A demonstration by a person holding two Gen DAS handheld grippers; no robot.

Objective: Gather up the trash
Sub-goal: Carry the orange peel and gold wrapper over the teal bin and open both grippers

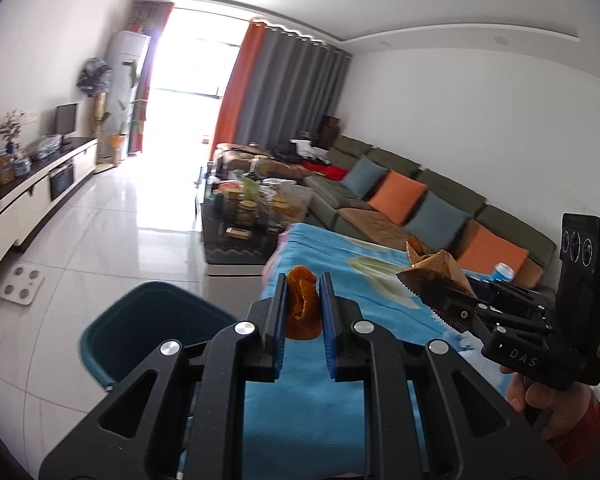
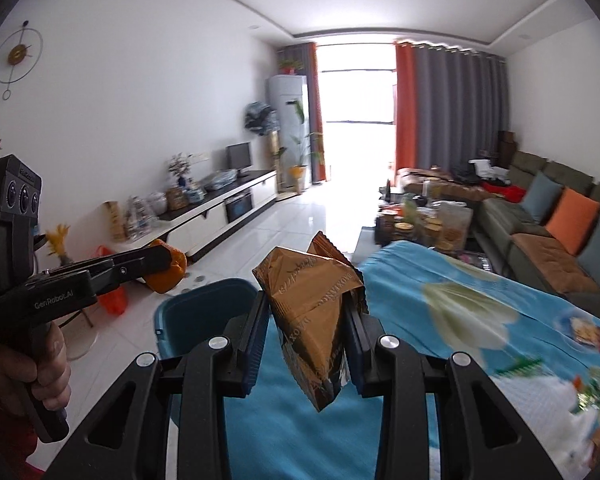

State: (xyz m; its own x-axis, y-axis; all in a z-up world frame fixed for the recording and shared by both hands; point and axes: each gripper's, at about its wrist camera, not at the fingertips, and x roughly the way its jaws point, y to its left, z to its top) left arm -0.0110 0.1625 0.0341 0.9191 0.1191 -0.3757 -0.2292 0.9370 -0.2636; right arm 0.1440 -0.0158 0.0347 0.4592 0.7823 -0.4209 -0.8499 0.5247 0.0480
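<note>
Living room with white tile floor, sofa along the wall, blue floral blanket (image 2: 440, 300) underfoot of both tools. Left gripper (image 1: 304, 312) clenched on a curled orange peel (image 1: 303, 306); right gripper (image 2: 306, 332) grasping a crumpled brown foil snack wrapper (image 2: 312, 308), glossy, creased, printed with lettering. Both pieces lifted clear of the blanket. Teal trash bin (image 1: 140, 320) on the floor just beside the blanket's edge, mouth open. Judged mid-carry: pickup done, drop not yet made. Next: bring each piece above the bin's opening, then release.

Sofa (image 2: 540, 216) — orange cushions; curtains (image 2: 456, 100)
</note>
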